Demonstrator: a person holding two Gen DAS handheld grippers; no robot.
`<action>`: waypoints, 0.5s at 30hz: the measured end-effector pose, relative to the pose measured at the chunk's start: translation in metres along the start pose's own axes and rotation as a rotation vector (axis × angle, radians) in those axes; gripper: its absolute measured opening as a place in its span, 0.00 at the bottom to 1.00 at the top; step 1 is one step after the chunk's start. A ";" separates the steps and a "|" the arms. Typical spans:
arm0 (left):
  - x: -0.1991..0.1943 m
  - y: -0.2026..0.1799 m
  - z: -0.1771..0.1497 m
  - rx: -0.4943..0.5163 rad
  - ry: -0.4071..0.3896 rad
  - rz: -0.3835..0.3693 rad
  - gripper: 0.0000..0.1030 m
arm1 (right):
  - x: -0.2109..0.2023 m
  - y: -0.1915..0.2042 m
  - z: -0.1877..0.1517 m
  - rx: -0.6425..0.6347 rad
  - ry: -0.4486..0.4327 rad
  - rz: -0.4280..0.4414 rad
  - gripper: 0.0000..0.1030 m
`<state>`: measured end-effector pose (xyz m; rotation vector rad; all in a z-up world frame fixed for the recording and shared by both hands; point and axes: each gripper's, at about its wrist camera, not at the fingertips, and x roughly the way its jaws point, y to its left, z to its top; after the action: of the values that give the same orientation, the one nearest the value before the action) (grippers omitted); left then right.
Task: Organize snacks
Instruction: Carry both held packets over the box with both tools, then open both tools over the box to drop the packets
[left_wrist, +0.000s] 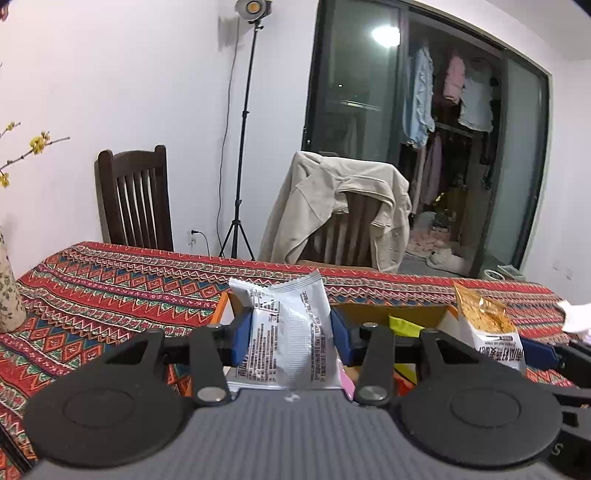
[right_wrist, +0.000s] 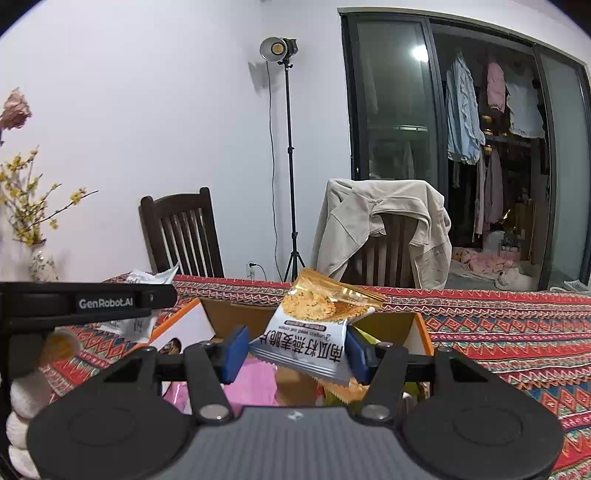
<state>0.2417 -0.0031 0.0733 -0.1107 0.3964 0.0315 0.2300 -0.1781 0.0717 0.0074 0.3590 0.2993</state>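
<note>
My left gripper (left_wrist: 290, 338) is shut on a white snack packet (left_wrist: 291, 332), its printed back toward the camera, held above an open cardboard box (left_wrist: 424, 314). My right gripper (right_wrist: 295, 350) is shut on an orange-and-white oat crisp packet (right_wrist: 314, 328), held tilted above the same box (right_wrist: 236, 314). That packet also shows at the right of the left wrist view (left_wrist: 487, 328). Pink and yellow wrappers (right_wrist: 255, 387) lie inside the box. The left gripper's body (right_wrist: 88, 301) and white packet (right_wrist: 133, 325) show at the left of the right wrist view.
The box sits on a table with a red patterned cloth (left_wrist: 110, 288). A floral vase (left_wrist: 9, 295) with yellow blossoms stands at the left. A dark wooden chair (left_wrist: 135, 199), a chair draped with a beige jacket (left_wrist: 343, 206) and a light stand (left_wrist: 243, 147) are behind the table.
</note>
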 end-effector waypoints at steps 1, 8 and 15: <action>0.005 0.001 0.000 -0.005 0.001 0.006 0.44 | 0.006 0.000 0.000 0.002 0.000 -0.004 0.53; 0.028 0.015 -0.014 -0.026 0.019 0.008 0.44 | 0.028 -0.005 -0.017 0.010 -0.021 -0.010 0.53; 0.035 0.017 -0.020 -0.018 0.035 0.016 0.45 | 0.034 -0.009 -0.025 0.011 -0.006 0.002 0.54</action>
<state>0.2653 0.0122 0.0402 -0.1261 0.4320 0.0485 0.2544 -0.1779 0.0361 0.0194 0.3546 0.2988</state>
